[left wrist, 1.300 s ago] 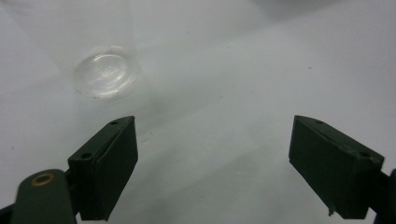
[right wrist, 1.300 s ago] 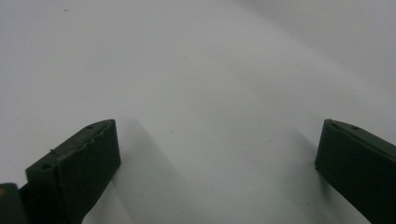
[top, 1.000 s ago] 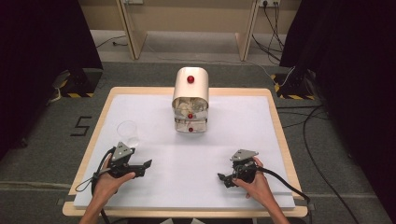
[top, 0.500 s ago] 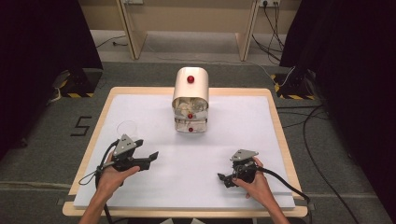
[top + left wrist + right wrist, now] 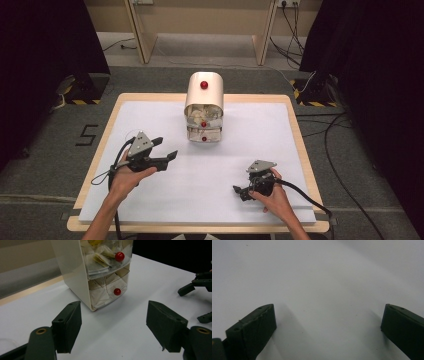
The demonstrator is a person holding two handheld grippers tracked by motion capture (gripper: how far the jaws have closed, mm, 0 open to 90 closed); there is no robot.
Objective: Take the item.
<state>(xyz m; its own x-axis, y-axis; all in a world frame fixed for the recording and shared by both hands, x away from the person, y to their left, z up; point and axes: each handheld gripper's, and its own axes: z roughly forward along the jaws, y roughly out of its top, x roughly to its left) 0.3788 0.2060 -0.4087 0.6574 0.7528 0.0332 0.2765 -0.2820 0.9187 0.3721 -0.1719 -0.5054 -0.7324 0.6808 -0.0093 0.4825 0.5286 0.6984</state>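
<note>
Cream plastic is forming the small drawer cabinet, sitting mid-table toward the far edge, its clear drawers stuffed with paper packets. At left, the left gripper is pointing toward it, jaws parted and narrowing, nothing between them. It is probably light and apt to slide; the lower drawer's red knob looks the best hold. At right, the right gripper is resting low, jaws spread, empty.

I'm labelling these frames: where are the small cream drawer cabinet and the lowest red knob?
small cream drawer cabinet (image 5: 204, 86), high view, rounded top.
lowest red knob (image 5: 117, 291), left gripper view, knob's front face.
</note>
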